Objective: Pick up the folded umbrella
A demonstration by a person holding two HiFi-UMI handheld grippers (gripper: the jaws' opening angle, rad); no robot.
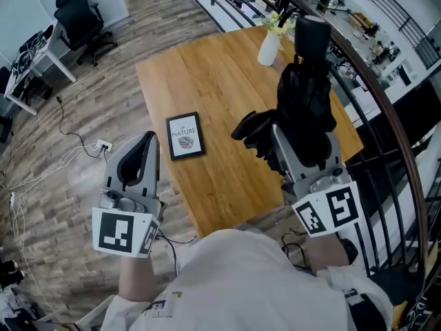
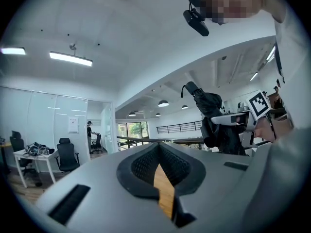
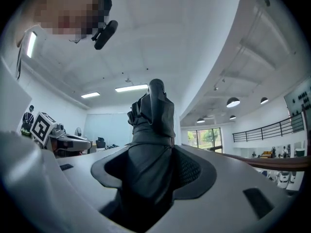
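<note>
My right gripper [image 1: 289, 135] is shut on the folded black umbrella [image 1: 303, 98] and holds it up above the right part of the wooden table [image 1: 220, 81]. In the right gripper view the umbrella [image 3: 153, 123] fills the gap between the jaws of the right gripper [image 3: 154, 157], and its handle end sticks out ahead. My left gripper [image 1: 142, 149] is raised at the table's left side, off the edge. Its jaws are shut with nothing in them. The left gripper view shows the left gripper [image 2: 158, 152] with its pads together, and the umbrella [image 2: 214, 118] off to the right.
A framed print [image 1: 185, 136] lies on the table near its left edge. A white vase with flowers [image 1: 269, 47] stands at the far end. A dark curved railing [image 1: 389, 123] runs close along the right. On the floor to the left are cables, a power strip [image 1: 103, 145] and an office chair [image 1: 79, 19].
</note>
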